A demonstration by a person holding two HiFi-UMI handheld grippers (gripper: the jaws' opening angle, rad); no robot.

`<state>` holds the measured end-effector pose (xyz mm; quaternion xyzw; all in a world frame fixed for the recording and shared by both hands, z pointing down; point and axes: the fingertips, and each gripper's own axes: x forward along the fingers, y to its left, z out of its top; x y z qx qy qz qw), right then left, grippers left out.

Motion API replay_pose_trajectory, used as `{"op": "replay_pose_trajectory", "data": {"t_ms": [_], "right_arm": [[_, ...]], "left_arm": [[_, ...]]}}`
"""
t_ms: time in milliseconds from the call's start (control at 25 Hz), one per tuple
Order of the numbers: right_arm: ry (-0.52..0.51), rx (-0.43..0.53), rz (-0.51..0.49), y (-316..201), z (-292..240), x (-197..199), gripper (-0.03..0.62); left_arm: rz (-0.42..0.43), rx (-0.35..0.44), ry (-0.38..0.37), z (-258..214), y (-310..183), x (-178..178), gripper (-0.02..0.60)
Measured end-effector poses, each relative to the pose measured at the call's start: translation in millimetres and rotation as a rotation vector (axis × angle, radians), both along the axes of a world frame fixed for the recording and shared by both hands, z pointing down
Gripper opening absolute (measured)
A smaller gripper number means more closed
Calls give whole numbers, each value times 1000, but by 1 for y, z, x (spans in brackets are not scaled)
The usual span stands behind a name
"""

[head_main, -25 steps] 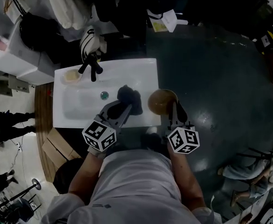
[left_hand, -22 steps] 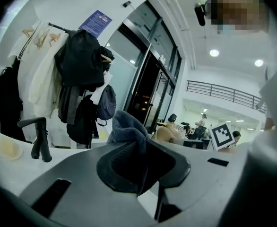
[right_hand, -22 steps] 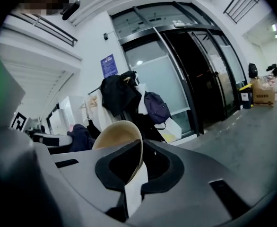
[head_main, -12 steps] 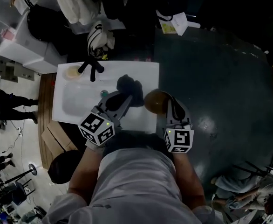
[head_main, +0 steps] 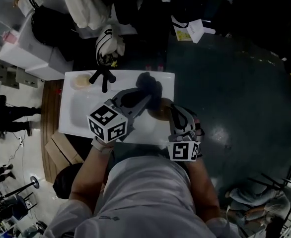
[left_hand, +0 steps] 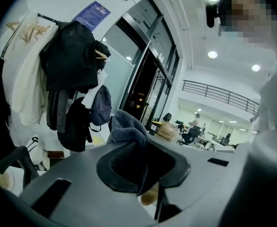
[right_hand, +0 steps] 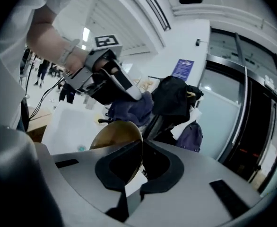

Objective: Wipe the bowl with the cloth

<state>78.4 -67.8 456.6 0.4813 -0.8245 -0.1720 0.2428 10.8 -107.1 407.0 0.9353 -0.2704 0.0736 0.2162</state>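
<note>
My left gripper [head_main: 146, 94] is shut on a dark blue-grey cloth [head_main: 149, 85], held over the right part of the white sink [head_main: 81, 118]. The cloth [left_hand: 124, 129] bunches up out of the jaws in the left gripper view. My right gripper [head_main: 171, 109] is shut on the rim of a brown bowl [head_main: 160, 112], which is tipped on edge just right of the cloth. In the right gripper view the bowl [right_hand: 117, 141] stands between the jaws and the cloth [right_hand: 131, 109] sits just above its rim, with the left gripper [right_hand: 139, 96] behind it. Whether cloth and bowl touch is unclear.
A black tap [head_main: 103, 76] and a pale soap dish [head_main: 80, 81] sit at the sink's back edge. Coats and bags [left_hand: 72, 79] hang on a rack behind the sink. A cardboard box [head_main: 61, 155] lies on the floor at the left. People stand at the far left [head_main: 4, 115].
Both grippers have risen and come together: the cloth moved up and right, the bowl moved left, tipped up and now lies partly under the left gripper.
</note>
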Motion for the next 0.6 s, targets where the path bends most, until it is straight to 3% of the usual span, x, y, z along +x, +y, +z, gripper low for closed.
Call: {"op": "replay_pose_trajectory", "data": {"t_ms": [360,600], "right_arm": [[224,87,-126,-1,1,-45,32],[238,98,-110,-3,-1,-48,32]], "left_arm": [[158,-38,-42,15,4,21,55],[158,-47,-35,27,6,20,55]]}}
